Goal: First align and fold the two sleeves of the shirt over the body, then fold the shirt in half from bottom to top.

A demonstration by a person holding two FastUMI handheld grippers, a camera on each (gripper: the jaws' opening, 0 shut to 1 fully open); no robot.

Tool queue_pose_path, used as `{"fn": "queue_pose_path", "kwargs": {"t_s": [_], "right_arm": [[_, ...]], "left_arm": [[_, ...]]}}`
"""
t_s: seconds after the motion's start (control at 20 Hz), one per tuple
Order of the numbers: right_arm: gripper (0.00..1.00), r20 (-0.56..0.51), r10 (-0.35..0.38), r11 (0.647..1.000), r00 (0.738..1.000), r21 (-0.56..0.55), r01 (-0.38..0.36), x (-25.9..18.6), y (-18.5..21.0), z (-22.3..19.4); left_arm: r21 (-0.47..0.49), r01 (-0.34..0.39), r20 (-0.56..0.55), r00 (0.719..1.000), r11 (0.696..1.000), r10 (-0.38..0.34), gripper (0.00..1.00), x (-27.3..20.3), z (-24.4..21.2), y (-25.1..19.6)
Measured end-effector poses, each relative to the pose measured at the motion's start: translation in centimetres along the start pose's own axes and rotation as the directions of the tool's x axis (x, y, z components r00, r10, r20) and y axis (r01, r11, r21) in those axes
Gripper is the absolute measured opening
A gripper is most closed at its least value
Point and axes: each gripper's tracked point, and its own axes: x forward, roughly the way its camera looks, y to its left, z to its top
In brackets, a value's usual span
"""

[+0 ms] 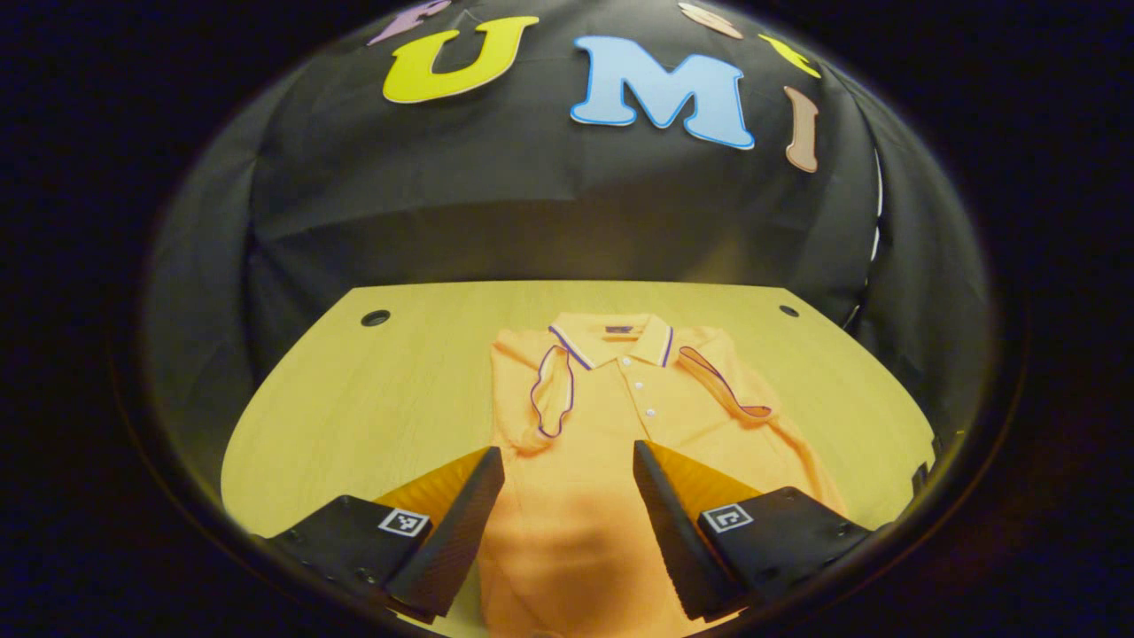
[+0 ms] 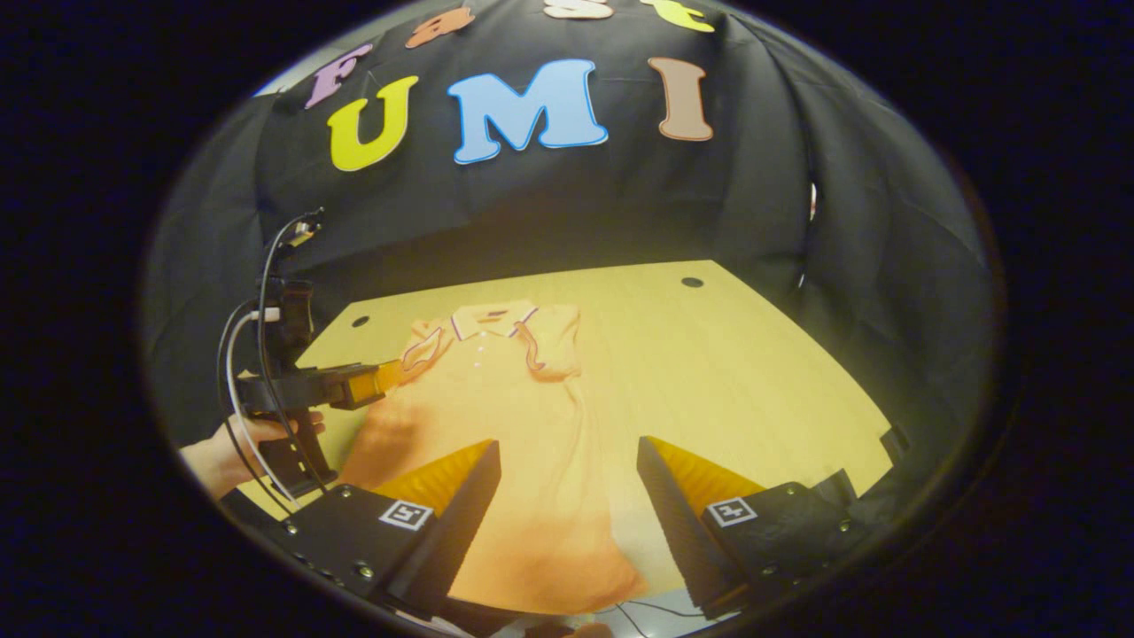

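Note:
An orange polo shirt [image 1: 611, 443] with a purple-striped collar lies flat on the wooden table [image 1: 372, 399], collar at the far end. Both short sleeves are folded in over the chest, their purple-trimmed cuffs showing on either side of the button placket. My left gripper [image 1: 567, 461] hovers open above the shirt's middle with nothing between its fingers. In the right gripper view, the shirt [image 2: 496, 425] stretches from the near edge toward the far left. My right gripper [image 2: 567, 456] stands open over the shirt's right side near the hem. The left gripper [image 2: 354, 385], held by a hand, hangs above the shirt's left side.
The table [image 2: 753, 372] has a round cable hole at each far corner [image 1: 376, 317] [image 1: 788, 310]. Bare wood lies left and right of the shirt. A person's hand [image 2: 235, 447] and cables show at the left of the right gripper view. Black cloth walls the booth.

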Motion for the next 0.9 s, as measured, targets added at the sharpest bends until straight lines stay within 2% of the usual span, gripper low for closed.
{"fn": "queue_pose_path", "kwargs": {"t_s": [0.3, 0.9], "right_arm": [[0.96, -0.031, 0.009, 1.0, 0.999, -0.022, -0.01, -0.7, -1.5, -3.3], [0.96, -0.196, 0.024, 0.996, 0.98, -0.079, -0.041, -1.8, -2.6, -12.7]], "left_arm": [[-0.009, -0.013, -0.034, 0.999, 1.0, 0.013, 0.95, -6.2, -4.5, -0.2], [0.022, -0.015, -0.137, 0.99, 1.0, 0.018, 0.96, -15.4, -14.7, 0.3]]}}
